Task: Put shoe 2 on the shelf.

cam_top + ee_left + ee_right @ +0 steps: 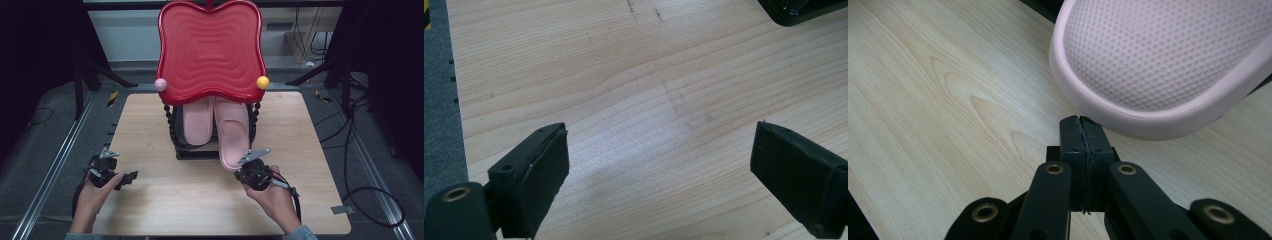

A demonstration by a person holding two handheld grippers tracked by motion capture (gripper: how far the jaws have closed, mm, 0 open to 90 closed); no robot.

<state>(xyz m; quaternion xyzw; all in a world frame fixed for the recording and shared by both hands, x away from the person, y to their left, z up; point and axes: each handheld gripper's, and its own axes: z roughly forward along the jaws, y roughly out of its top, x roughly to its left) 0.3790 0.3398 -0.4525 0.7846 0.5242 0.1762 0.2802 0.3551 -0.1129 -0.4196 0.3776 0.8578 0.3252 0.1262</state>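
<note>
Slipper (1168,60) heel – touching right tongs (1081,121), pressed together; left tongs (659,165) spread

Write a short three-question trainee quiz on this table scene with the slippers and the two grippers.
1. True or false: the right gripper has its fingers pressed together with nothing between them.
2. Which pink slipper juts farther off the black rack toward the person: A, the left slipper, or B, the right slipper?
3. Fill in: the left gripper hangs over the bare wooden table with its fingers ____.

Key
1. True; its tips sit just short of the slipper's heel rim.
2. B; its heel overhangs the rack's front edge.
3. Open, wide apart, with only wood between them.
</note>
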